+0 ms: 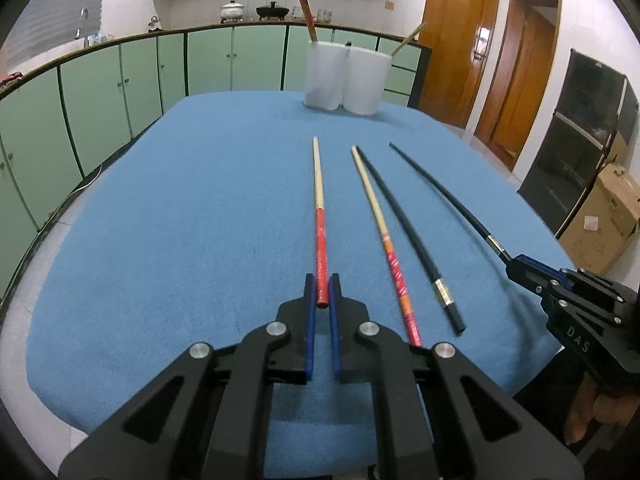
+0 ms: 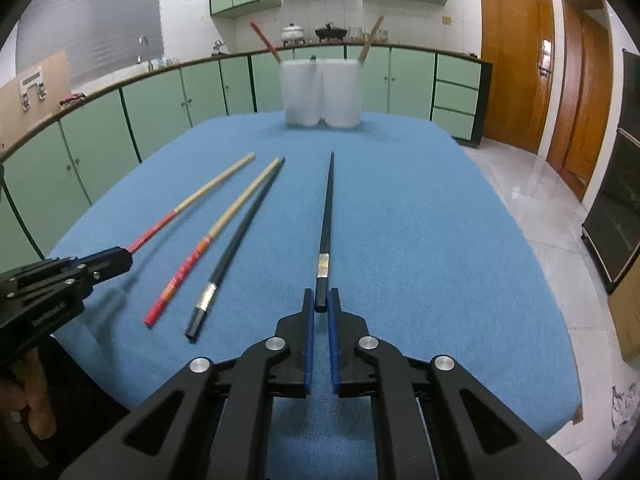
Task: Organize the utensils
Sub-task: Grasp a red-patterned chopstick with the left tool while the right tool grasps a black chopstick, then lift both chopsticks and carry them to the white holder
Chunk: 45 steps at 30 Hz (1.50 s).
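My left gripper is shut on the red end of a red-and-wood chopstick, held just above the blue table. My right gripper is shut on the butt of a black chopstick. Between them a second red-and-wood chopstick and a second black chopstick lie side by side on the cloth. Two white holder cups stand at the far edge, one chopstick sticking out of each. In the right wrist view the cups are straight ahead.
The blue cloth covers the table. Green kitchen cabinets run along the back and left. Wooden doors and a dark cabinet are on the right, with a cardboard box on the floor.
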Each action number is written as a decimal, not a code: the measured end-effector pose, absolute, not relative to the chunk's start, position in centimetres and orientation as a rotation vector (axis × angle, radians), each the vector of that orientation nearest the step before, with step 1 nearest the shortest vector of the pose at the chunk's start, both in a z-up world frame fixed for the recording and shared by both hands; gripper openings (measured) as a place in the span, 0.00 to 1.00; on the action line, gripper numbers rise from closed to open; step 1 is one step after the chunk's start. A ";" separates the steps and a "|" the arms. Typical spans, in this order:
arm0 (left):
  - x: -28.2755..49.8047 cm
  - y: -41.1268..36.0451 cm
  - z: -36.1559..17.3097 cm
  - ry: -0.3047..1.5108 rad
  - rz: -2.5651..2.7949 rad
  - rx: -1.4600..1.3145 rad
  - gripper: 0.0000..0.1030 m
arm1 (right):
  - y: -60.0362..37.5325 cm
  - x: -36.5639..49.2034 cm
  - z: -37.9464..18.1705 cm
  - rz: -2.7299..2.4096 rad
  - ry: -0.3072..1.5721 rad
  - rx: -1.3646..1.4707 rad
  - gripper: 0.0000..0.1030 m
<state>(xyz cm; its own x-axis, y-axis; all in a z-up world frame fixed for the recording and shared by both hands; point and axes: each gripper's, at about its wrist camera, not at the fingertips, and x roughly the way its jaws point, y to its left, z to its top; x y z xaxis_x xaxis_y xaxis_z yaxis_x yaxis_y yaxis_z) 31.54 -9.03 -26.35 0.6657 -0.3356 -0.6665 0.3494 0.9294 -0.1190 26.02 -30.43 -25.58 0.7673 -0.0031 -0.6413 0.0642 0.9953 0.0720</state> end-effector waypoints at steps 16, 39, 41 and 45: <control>33.1 -9.1 -13.5 0.588 -0.424 0.005 0.05 | -33.2 27.8 -12.2 0.005 0.600 0.092 0.06; 43.4 -12.4 -2.4 0.619 -0.490 0.074 0.05 | -34.6 40.8 1.1 0.052 0.771 0.036 0.06; 44.0 -12.7 -1.5 0.607 -0.489 0.067 0.05 | -34.7 41.5 2.5 0.050 0.761 0.035 0.06; 46.2 -13.6 1.4 0.586 -0.483 0.063 0.05 | -34.9 43.1 5.2 0.036 0.730 0.024 0.06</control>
<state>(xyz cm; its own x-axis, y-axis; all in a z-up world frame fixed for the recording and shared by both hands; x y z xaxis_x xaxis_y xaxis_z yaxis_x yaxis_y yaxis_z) 46.15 -13.58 1.39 0.7257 -0.4197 -0.5452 0.4548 0.8872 -0.0777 43.10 -34.91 5.18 0.7449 0.0411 -0.6659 -0.0242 0.9991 0.0347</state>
